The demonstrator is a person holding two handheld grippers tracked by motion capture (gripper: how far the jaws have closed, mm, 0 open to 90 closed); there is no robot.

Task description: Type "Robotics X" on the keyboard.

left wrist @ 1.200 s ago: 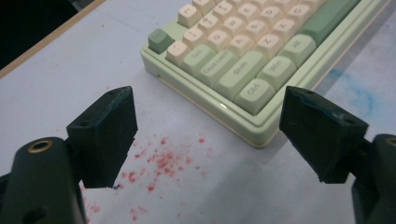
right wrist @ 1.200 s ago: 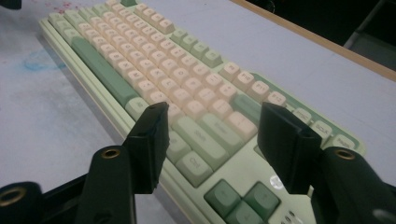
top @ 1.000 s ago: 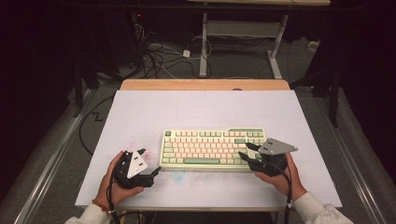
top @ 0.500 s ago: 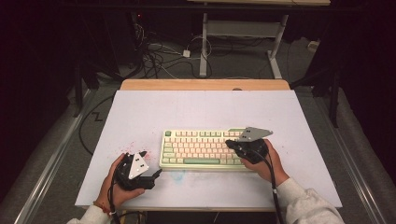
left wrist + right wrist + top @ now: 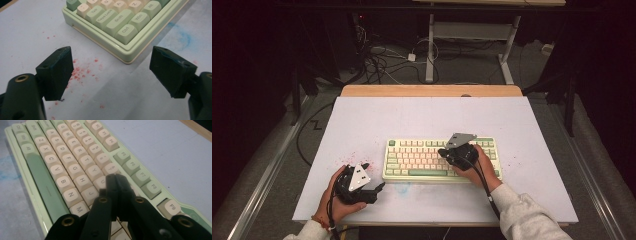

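Since a second ago our right gripper (image 5: 446, 150) has travelled from the keyboard's right end inward over the keys, while the left gripper (image 5: 374, 176) has stayed parked on the table.

We take the step in hand to be pressing a key. The keyboard (image 5: 417, 156), green-framed with cream and green caps, lies flat near the front middle of the table (image 5: 422, 117), parallel to its front edge. In the right gripper view the jaws are closed on nothing, pressed together into one blunt tip (image 5: 115, 181) that sits over the caps around U and 7; we cannot tell whether it already touches a cap. To do this well, we should come down straight on one cap's centre, since the tip is about as wide as a key and neighbours stand tight on every side. A light push and a clean lift should be enough, without dragging sideways.

Our left gripper (image 5: 112, 72) rests just beside the keyboard's front left corner, jaws spread wide and empty, the Ctrl key (image 5: 126, 32) just ahead of them. It could steady the frame if the keyboard slid.

Red specks (image 5: 80, 71) and a faint blue smear (image 5: 183, 37) mark the table. Nothing else lies on it, so nothing blocks the approach. Cables (image 5: 382, 62) lie on the floor beyond.
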